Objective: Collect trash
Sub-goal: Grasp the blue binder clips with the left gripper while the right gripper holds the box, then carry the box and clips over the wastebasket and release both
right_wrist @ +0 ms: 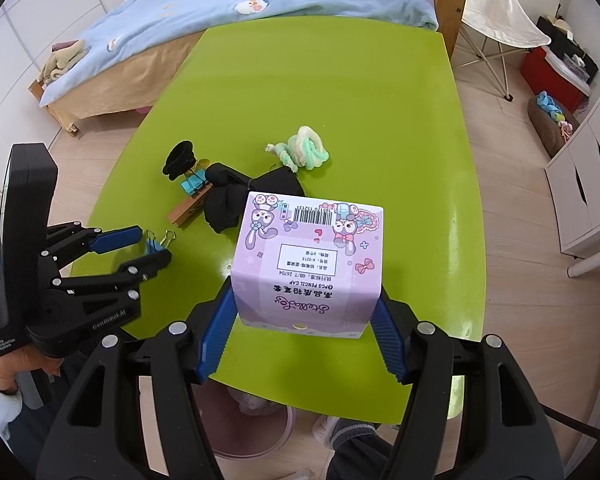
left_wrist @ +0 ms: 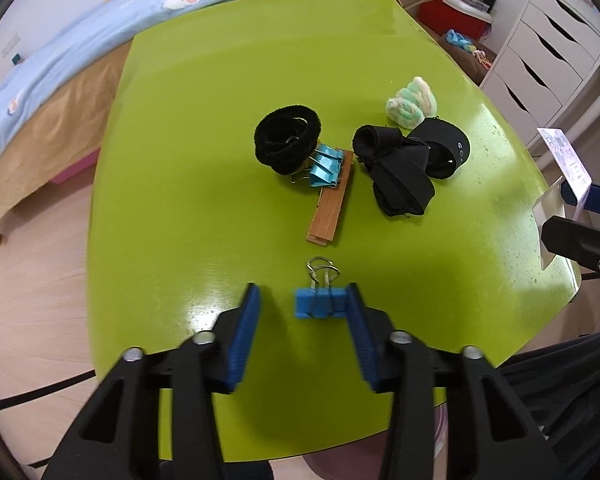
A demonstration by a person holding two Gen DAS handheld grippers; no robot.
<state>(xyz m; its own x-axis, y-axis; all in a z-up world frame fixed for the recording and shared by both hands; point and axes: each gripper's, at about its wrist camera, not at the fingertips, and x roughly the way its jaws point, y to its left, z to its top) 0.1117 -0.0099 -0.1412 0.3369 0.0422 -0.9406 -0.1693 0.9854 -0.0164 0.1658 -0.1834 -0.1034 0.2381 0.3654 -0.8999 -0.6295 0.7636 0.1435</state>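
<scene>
A blue binder clip (left_wrist: 320, 303) lies near the front edge of the green table (left_wrist: 180, 160). My left gripper (left_wrist: 303, 300) stands around it. The right pad touches the clip's body, and the left pad (left_wrist: 249, 304) is a gap away, so the grip is open. In the right wrist view the same clip (right_wrist: 154, 245) shows between the left gripper's (right_wrist: 150, 246) fingers. My right gripper (right_wrist: 306, 312) is shut on a pink and purple cartoon box (right_wrist: 308, 264), held above the table's front part.
Mid-table lie a black fuzzy ring (left_wrist: 288, 140), light blue clips (left_wrist: 326, 168) on a wooden strip (left_wrist: 330, 208), black fabric (left_wrist: 400, 172) and a pastel yarn twist (left_wrist: 412, 100). A bin (right_wrist: 256, 420) stands under the table's front edge. The bed is behind the table and white drawers are to the right.
</scene>
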